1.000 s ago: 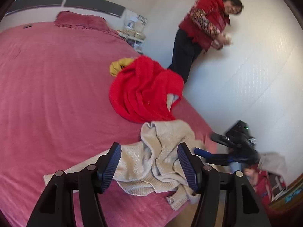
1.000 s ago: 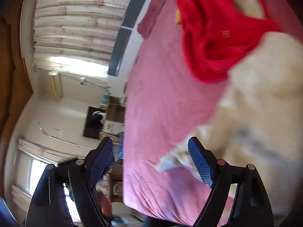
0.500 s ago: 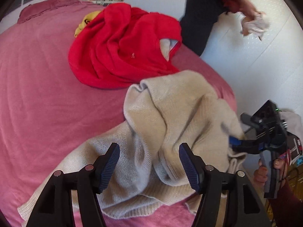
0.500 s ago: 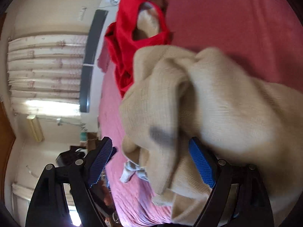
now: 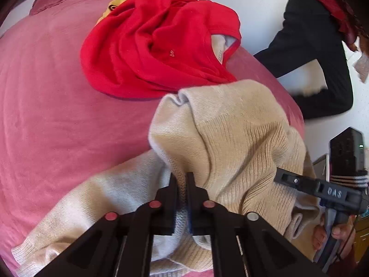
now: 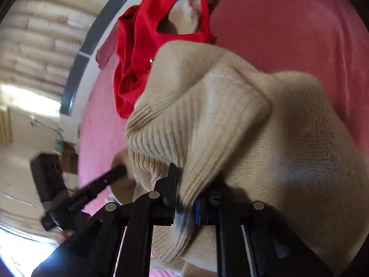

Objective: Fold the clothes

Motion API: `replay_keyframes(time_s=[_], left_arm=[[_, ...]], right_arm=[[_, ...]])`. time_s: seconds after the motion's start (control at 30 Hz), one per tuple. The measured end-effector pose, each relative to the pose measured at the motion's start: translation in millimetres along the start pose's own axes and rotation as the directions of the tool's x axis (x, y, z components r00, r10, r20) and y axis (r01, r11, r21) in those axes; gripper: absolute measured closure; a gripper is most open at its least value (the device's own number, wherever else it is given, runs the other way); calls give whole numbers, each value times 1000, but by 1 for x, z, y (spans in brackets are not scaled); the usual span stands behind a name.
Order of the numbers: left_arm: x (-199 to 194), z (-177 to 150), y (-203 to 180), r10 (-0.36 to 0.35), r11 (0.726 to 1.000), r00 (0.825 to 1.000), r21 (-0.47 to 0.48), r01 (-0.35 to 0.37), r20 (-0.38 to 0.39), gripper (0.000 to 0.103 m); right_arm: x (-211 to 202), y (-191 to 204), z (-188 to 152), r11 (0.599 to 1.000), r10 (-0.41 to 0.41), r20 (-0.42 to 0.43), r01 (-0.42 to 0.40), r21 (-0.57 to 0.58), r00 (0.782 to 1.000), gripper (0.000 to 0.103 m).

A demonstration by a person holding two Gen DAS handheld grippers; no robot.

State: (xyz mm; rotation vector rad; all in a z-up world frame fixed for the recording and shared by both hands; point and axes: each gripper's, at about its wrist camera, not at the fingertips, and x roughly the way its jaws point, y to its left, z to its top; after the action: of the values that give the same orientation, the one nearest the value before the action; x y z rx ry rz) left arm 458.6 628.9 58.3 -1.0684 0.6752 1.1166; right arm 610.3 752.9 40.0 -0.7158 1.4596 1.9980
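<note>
Both claws, left (image 5: 182, 184) and right (image 6: 184, 194), now clamped on ribbed beige knit sweater (image 5: 230, 143).

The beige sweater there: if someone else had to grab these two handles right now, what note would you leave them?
Left gripper: shut on a fold of the beige sweater.
Right gripper: shut on a ribbed edge of the same sweater.
Sweater: bunched near the corner of the pink bed, nothing folded yet.
Red garment: crumpled behind it, untouched, with something yellow beneath.
Left to do: probably spread the sweater flat, fold it, then the red one.
</note>
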Motion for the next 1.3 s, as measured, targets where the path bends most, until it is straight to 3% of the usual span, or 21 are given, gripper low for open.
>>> replay_keyframes(time_s=[0.07,0.13,0.2,0.3,0.4,0.53,0.57,0.67,0.87,0.97,1.07,1.13,1.2,1.27,1.3], left_arm=[[0,-1,5,-22,998,1000,-58,21,-6,100],[-10,-4,12,-61,990,998,-123,63,25,100],[-30,-8,20,-95,979,992,-171,109,85,100],[-76,-13,30,-141,958,966,-216,188,218,101],[-140,-28,36,-166,945,912,-205,256,375,101],[-230,-57,39,-159,945,815,-154,289,558,101],[-251,-65,36,-145,950,792,-141,280,594,101],[-321,-100,33,-114,964,707,-96,250,697,101],[-452,-181,41,-14,979,530,-97,181,848,100],[-513,-227,42,24,982,441,-103,156,897,100],[-571,-269,28,81,993,356,-107,56,931,100],[-601,-290,18,120,992,330,-126,-2,937,100],[-625,-305,10,122,992,319,-123,-18,940,100],[-642,-315,0,120,993,307,-113,-42,944,100],[-650,-322,-7,132,991,291,-117,-67,948,100]], right_arm=[[-5,8,0,998,-42,3,42,-52,999,91],[-15,11,2,998,-19,17,20,-55,1000,92],[-25,15,9,997,74,38,-74,-23,996,92],[-44,19,22,957,285,93,-288,19,954,92],[-72,26,32,888,453,156,-459,2,878,92],[-101,47,44,857,513,186,-513,-52,838,92],[-107,54,44,839,542,189,-541,-63,819,92],[-123,80,34,774,633,194,-622,-119,750,92],[-158,145,24,593,805,184,-762,-260,564,92],[-191,177,13,491,871,184,-796,-354,456,92],[-227,199,3,387,922,198,-806,-447,332,92],[-247,212,-1,345,938,205,-791,-505,278,92],[-266,224,-4,311,950,206,-784,-538,235,92],[-284,238,-9,291,956,207,-768,-571,209,92],[-290,246,-11,278,960,199,-762,-585,198,92]])
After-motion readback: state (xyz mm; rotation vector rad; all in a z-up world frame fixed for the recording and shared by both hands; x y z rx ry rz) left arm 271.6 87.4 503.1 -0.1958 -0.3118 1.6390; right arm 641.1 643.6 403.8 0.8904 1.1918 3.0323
